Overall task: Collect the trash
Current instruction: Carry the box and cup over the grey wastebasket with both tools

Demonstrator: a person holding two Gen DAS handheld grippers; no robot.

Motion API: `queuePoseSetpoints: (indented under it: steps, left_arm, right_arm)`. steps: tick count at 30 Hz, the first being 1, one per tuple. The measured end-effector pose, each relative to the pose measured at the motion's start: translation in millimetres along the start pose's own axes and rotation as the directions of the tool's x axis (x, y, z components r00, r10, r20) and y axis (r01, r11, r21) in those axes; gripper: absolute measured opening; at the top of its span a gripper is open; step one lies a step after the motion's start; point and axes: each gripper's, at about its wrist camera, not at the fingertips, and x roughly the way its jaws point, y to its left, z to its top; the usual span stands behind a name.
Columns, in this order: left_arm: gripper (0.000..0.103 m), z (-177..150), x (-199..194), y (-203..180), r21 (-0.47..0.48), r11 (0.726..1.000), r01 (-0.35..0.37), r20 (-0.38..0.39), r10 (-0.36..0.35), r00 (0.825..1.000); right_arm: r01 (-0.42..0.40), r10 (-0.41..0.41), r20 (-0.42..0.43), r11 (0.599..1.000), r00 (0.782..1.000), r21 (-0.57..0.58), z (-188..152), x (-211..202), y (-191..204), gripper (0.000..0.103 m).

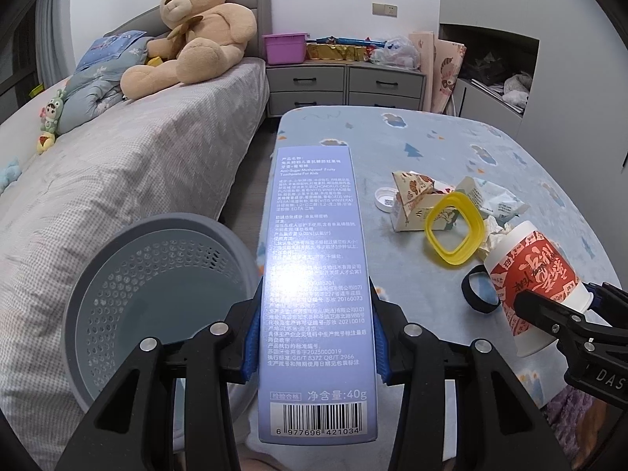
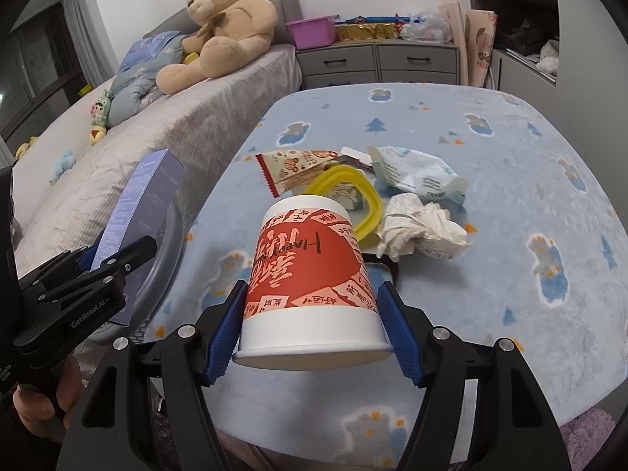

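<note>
Left gripper clamped on a long lavender cardboard toothpaste box, blue pads pressing both long sides near the barcode end, box pointing fwd along the fingers. Held just right of the grey perforated plastic bin, which sits at the table's left edge next to the bed — prob. the drop target, box looks staged for tipping in.

Right gripper closed on a red-and-white printed paper cup, pads on opposite walls near the rim end, cup lying sideways w/ its base pointing away. Lifted off the table or only resting, can't tell.

Beyond both grippers, rest of the trash is clustered mid-table on the blue patterned cloth: yellow squarish plastic ring, crumpled white paper wad, crushed white-blue wrapper, orange-print triangular snack packet, small white cap, black band — all uncollected.

Judgement: two items in hand, bin looks empty, most of the task remains.
</note>
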Motion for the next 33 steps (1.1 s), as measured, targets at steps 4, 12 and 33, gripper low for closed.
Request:
queuePoseSetpoints:
  steps: [4,12,33]
  left_arm:
    - [0.043,-0.9,-6.2,7.1,-0.010,1.000,-0.003,0.011,0.003,1.000]
    - [0.043,-1.4,-10.5,20.2,-0.041,0.999,-0.025,0.018,0.026,1.000]
    - [0.043,-10.9,-16.3,73.8,-0.149,0.981,-0.127,-0.004,0.127,0.992]
  right_arm:
    - [-0.016,0.016,0.000,1.000,1.000,-0.020,0.9,1.0,11.5,0.065]
    - [-0.050,0.051,0.011,0.997,0.999,-0.058,4.0,1.8,35.2,0.065]
    - [-0.167,0.172,0.025,0.975,0.985,-0.144,24.1,17.1,91.8,0.065]
